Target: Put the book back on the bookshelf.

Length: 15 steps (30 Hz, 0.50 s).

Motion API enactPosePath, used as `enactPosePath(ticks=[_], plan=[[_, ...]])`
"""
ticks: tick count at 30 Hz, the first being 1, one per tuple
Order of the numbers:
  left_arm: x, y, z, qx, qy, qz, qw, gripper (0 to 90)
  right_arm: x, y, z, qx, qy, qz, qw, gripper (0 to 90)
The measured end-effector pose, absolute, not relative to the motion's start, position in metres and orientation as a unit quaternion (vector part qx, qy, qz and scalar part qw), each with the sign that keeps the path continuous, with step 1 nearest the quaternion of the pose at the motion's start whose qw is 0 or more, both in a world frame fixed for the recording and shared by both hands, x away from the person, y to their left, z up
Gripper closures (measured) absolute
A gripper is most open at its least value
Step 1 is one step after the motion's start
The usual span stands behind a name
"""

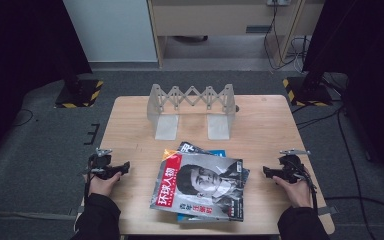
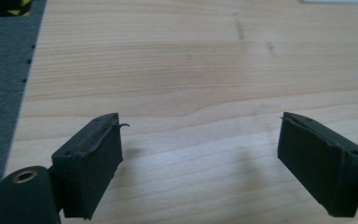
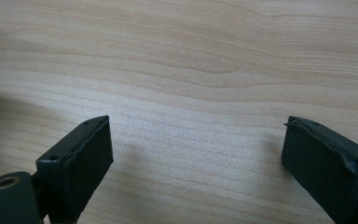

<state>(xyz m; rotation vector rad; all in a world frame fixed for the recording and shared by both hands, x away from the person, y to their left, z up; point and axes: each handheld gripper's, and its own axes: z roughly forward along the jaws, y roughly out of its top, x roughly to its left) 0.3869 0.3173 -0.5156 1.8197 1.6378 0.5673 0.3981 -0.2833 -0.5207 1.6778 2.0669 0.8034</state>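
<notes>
The magazine stack (image 1: 202,187) ran six-to-twelve, bare table (image 1: 130,125) flanking it, between the empty, wide-open left tool (image 1: 126,166) and right tool (image 1: 266,171).

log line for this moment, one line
left gripper: open, empty | right gripper: open, empty | magazines: stacked between them | rack: behind

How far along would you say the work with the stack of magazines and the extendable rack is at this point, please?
Nothing looks done yet: the loose stack of magazines with a red-and-grey portrait cover lies flat on the light wooden table, and the pale grey accordion-style rack behind holds nothing. Nothing is in hand: the left gripper and the right gripper rest open either side of the stack. Any handling of the magazines remains.
</notes>
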Motion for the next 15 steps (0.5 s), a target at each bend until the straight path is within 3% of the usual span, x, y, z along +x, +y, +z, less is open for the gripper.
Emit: enactPosePath(ticks=[15], plan=[[0.367, 0.297, -0.49, 0.689, 0.592, 0.2, 0.367, 14.9, 0.385, -0.274, -0.495, 0.599, 0.702, 0.344, 0.175, 10.5]])
